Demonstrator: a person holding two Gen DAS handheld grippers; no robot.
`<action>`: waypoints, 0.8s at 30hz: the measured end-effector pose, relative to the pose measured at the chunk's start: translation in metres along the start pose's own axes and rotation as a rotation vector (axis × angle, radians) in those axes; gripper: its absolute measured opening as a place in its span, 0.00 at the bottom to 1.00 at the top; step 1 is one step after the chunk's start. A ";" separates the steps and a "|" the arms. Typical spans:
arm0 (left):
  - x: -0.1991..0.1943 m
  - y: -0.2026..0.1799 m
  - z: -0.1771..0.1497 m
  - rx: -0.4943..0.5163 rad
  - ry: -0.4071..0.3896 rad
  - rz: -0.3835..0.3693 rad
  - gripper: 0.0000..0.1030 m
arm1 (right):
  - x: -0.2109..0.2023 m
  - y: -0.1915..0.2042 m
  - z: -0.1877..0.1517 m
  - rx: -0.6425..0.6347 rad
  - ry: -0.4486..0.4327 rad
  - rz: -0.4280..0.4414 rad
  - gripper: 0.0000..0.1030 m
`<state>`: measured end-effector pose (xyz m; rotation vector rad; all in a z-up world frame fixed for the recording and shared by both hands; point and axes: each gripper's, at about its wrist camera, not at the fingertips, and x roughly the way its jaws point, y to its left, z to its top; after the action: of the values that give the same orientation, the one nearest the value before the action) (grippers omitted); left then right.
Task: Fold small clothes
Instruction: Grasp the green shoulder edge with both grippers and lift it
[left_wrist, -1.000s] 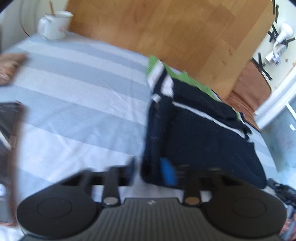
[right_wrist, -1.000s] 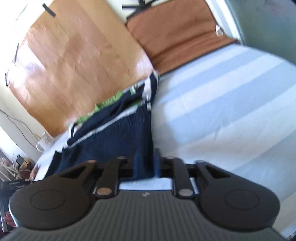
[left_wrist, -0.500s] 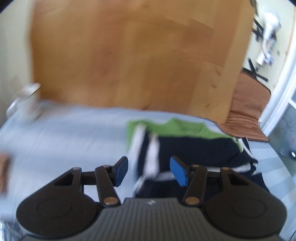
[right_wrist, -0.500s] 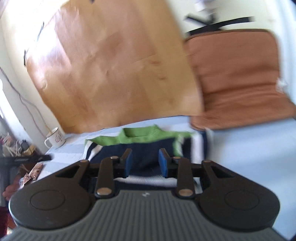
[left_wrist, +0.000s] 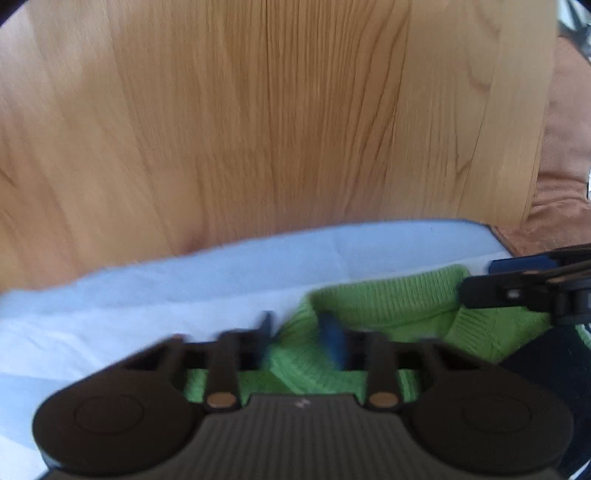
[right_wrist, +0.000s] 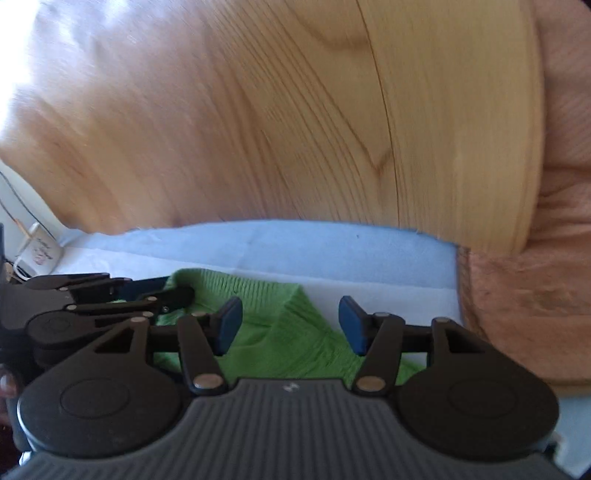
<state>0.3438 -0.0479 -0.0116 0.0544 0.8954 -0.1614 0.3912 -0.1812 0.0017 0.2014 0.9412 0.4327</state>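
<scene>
A small knitted sweater lies on the striped bedsheet (left_wrist: 184, 295), its green collar end (left_wrist: 384, 306) towards the wooden headboard and its navy part (left_wrist: 543, 354) at the right edge. My left gripper (left_wrist: 299, 338) is open, its blue pads astride the collar's left corner. My right gripper (right_wrist: 290, 325) is open wide over the green knit's right corner (right_wrist: 291, 321). Each gripper shows in the other's view: the right one (left_wrist: 517, 280), the left one (right_wrist: 122, 295).
A wooden headboard (left_wrist: 277, 129) rises right behind the sheet's far edge. A brown cushion (right_wrist: 535, 295) stands at the right. A white mug (right_wrist: 40, 251) sits at the far left.
Both grippers have moved from the sweater's lower hem up to its green collar end by the headboard. The right gripper has opened wider. The headboard now fills both views.
</scene>
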 end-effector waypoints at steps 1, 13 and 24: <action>-0.001 -0.002 -0.001 0.013 -0.018 0.010 0.15 | 0.005 0.000 -0.001 -0.009 0.014 -0.004 0.22; -0.151 -0.022 -0.045 0.036 -0.251 -0.005 0.11 | -0.149 0.066 -0.058 -0.142 -0.202 -0.005 0.13; -0.290 -0.040 -0.256 0.050 -0.433 -0.081 0.11 | -0.257 0.142 -0.280 -0.353 -0.377 -0.101 0.13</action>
<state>-0.0388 -0.0237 0.0559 0.0279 0.4620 -0.2601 -0.0070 -0.1736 0.0790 -0.0853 0.4917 0.4414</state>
